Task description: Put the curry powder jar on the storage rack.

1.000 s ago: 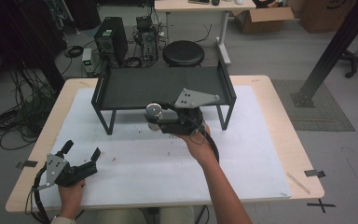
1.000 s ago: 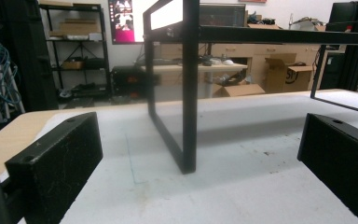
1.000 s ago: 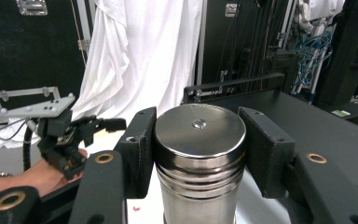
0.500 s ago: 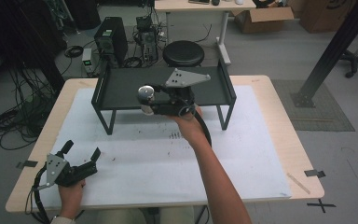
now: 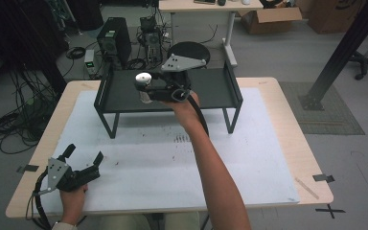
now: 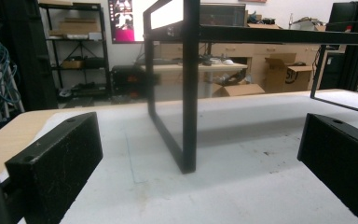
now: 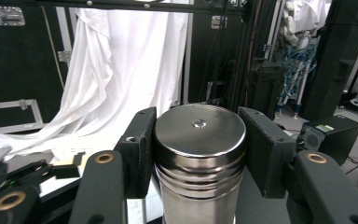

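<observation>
My right gripper (image 5: 146,88) is shut on a shiny metal cylinder with a flat round cap (image 5: 143,85), held upright above the black raised shelf tray (image 5: 211,93) near its middle. In the right gripper view both black pads press the cylinder (image 7: 199,154) from either side just under its cap. My left gripper (image 5: 84,160) rests open near the table's front left corner, pointing at the shelf. In the left gripper view its wide-apart pads (image 6: 56,163) frame a black leg of the shelf (image 6: 189,93), with nothing between them.
The shelf stands on a white mat (image 5: 249,158) covering the wooden table (image 5: 287,110). Behind the table are a black stool (image 5: 191,48), computer boxes (image 5: 112,36) and cables on the floor. A black post (image 5: 345,48) stands at the right.
My right gripper has carried the metal cylinder up and toward the back left, from in front of the shelf to above its tray. The left gripper has stayed put.
</observation>
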`<state>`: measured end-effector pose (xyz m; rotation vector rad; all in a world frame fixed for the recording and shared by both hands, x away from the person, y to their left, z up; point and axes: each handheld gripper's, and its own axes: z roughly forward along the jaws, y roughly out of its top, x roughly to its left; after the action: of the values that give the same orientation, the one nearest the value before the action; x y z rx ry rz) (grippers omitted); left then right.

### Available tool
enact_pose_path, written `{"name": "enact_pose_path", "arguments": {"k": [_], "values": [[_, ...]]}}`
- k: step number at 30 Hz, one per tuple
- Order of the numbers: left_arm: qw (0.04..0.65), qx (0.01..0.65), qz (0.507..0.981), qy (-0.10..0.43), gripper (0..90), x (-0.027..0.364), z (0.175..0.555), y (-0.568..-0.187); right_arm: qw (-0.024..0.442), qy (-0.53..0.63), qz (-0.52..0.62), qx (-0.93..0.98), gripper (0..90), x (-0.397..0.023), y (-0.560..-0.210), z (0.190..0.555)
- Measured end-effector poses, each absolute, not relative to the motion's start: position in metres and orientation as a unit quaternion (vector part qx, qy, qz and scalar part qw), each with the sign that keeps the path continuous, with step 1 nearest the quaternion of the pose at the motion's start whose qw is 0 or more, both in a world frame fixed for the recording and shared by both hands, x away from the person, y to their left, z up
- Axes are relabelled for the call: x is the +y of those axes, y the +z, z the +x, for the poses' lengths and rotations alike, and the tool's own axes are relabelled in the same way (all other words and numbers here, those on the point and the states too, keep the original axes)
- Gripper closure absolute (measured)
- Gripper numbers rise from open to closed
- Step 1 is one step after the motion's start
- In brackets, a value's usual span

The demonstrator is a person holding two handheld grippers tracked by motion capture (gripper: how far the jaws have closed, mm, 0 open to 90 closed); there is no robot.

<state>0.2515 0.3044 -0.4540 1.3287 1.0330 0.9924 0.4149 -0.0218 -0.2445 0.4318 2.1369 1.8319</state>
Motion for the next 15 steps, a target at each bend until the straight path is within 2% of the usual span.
{"name": "enact_pose_path", "arguments": {"k": [15], "values": [[0.561, 0.439, 0.563, 0.42, 0.2, 0.304, 0.252, -0.454, 0.158, 0.616, 0.193, 0.747, 48.6, -0.001, -0.255, 0.466]]}}
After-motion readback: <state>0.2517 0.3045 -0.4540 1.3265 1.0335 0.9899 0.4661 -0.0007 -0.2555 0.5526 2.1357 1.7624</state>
